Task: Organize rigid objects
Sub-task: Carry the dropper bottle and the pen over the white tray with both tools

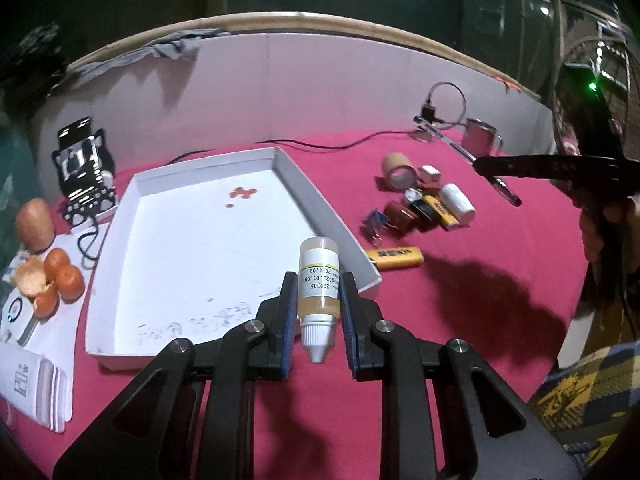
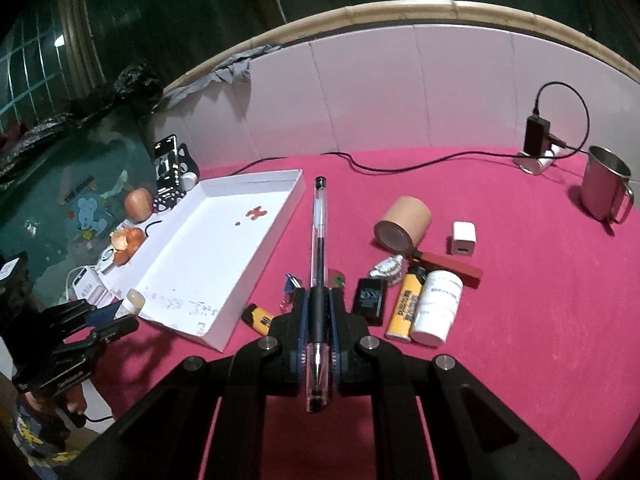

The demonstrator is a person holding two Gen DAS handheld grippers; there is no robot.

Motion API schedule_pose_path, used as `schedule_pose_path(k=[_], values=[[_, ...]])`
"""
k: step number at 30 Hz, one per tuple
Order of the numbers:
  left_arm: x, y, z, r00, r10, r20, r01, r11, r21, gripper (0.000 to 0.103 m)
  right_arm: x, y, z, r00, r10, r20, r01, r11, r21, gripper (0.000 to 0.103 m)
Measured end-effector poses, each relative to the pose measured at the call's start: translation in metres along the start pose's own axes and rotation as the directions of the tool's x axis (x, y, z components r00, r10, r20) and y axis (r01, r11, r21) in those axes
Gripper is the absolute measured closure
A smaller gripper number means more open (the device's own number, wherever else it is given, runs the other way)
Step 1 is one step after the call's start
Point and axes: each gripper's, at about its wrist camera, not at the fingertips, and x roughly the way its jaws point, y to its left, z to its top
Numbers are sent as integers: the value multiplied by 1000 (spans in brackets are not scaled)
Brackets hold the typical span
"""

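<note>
In the left wrist view my left gripper (image 1: pixel 318 280) is shut on a small dropper bottle (image 1: pixel 318 296) of yellowish liquid, nozzle towards the camera. It hangs over the near right corner of the white tray (image 1: pixel 320 200). My right gripper (image 2: pixel 319 294) is shut on the black grip of a clear pen (image 2: pixel 319 236), which points away over the red cloth just right of the white tray (image 2: pixel 294 200). A little further right lie a tape roll (image 2: pixel 402 222), a white charger cube (image 2: pixel 464 239), a white bottle (image 2: pixel 436 308), a yellow tube (image 2: pixel 406 306) and a black battery (image 2: pixel 370 300).
A yellow lighter (image 2: pixel 260 318) lies by the tray's near corner. A metal mug (image 2: pixel 606 188) and a plugged-in cable (image 2: pixel 400 168) are at the back right. Oranges (image 1: pixel 60 276), papers and a black stand (image 1: pixel 84 168) crowd the tray's left side. A white wall bounds the table behind.
</note>
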Motion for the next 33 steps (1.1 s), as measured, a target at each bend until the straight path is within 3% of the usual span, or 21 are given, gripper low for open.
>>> schedule_pose_path(k=[13,22,28,33], values=[[-7,36,9,998,50,31,-45,989,-138,83,14,65,29,998,68,-17,-70,979,-189,95],[18,72,42,992,128,-16,-128,972,-196,83,57,116,35,986,121,-113,-148,953,-264,95],[56,98,60,983,162,-91,-182,931,-316,83,88,139,35,982,108,-156,-149,948,-281,95],[78,107,44,974,169,-151,-217,889,-403,83,108,144,30,982,64,-175,-114,950,-291,95]])
